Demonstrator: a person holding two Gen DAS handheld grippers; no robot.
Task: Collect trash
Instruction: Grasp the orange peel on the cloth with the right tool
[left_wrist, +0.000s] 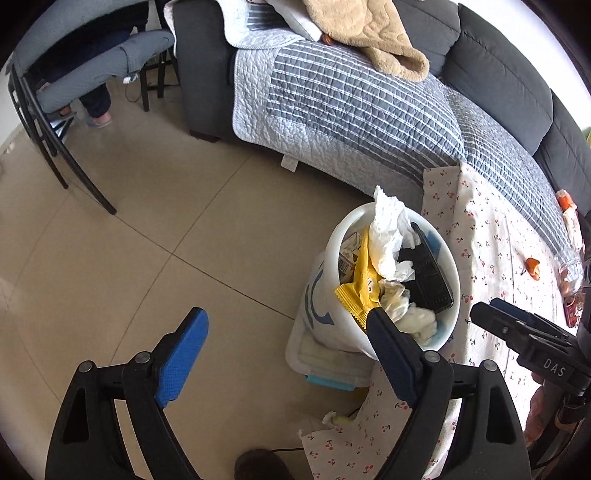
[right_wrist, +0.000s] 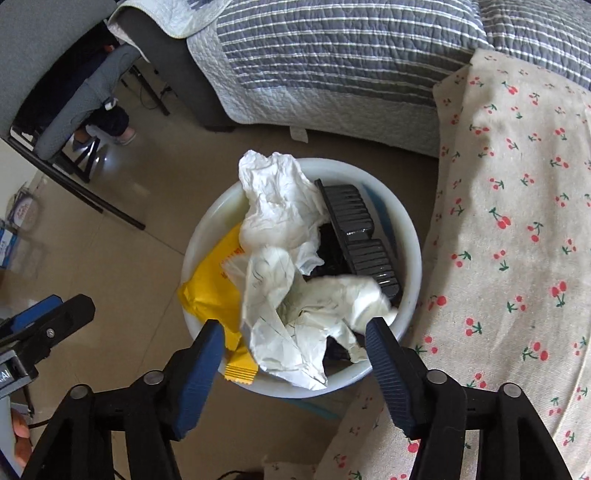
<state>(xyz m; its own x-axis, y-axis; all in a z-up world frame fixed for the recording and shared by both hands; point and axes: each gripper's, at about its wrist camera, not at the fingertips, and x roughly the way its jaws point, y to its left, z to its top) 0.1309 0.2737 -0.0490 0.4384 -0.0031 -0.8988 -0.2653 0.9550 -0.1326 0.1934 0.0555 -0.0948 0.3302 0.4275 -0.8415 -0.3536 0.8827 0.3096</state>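
Trash (right_wrist: 284, 295) heaps in the bin (right_wrist: 410, 236) directly under the right gripper (right_wrist: 295, 343), jaws wide and empty, left gripper (left_wrist: 288, 325) likewise alongside.

The crumpled paper (right_wrist: 291, 321) looks blurry. Trash hides the bottom of the white bin (right_wrist: 412, 236). The sofa (left_wrist: 498, 74) runs off the edge.

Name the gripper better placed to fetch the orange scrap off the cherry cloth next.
Right gripper, probably: it hangs open over the cloth, nearer the scrap. The left gripper, also open, sits over floor beside the bin.
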